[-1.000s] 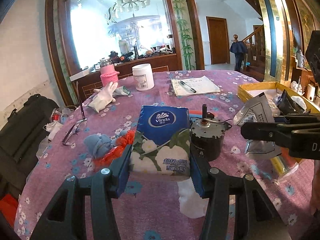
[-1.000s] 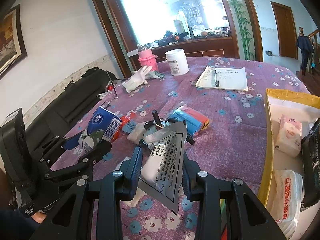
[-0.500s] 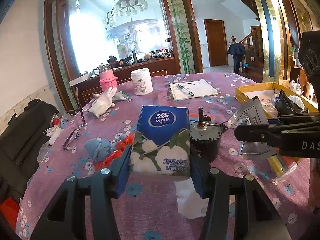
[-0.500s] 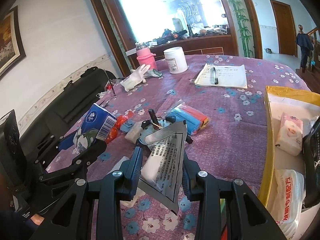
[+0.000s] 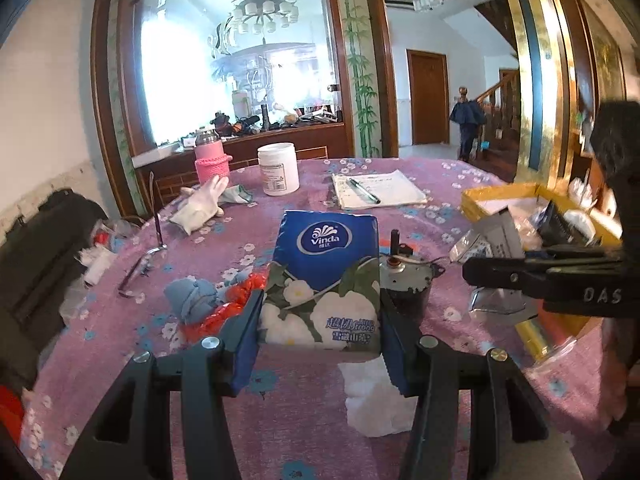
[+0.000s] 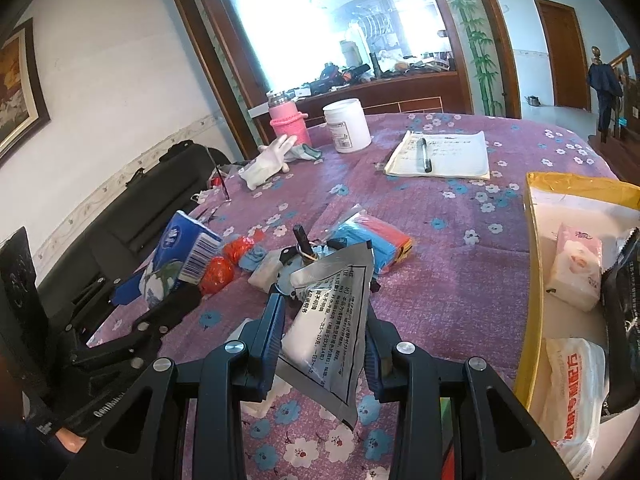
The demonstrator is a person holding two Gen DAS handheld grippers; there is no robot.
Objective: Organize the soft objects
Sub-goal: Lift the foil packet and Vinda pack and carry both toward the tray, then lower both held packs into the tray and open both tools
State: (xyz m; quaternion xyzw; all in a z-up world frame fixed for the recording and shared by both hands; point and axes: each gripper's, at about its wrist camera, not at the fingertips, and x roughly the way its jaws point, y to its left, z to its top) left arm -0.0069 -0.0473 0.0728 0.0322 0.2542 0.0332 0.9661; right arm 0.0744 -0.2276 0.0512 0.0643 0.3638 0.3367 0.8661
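Two tools had changed almost nothing: the left tool (image 5: 320, 320) still clamped the blue flowered tissue pack (image 5: 326, 276), the right tool (image 6: 324, 332) still clamped the silver foil pouch (image 6: 328, 312), both above the purple flowered surface (image 6: 460, 248), not yet in the yellow box (image 6: 532, 280).

Two close wrist views, angled down along each gripper, sharing the table (image 5: 304, 432).

Home dining room: chandelier (image 5: 264, 12), staircase (image 5: 500, 92)
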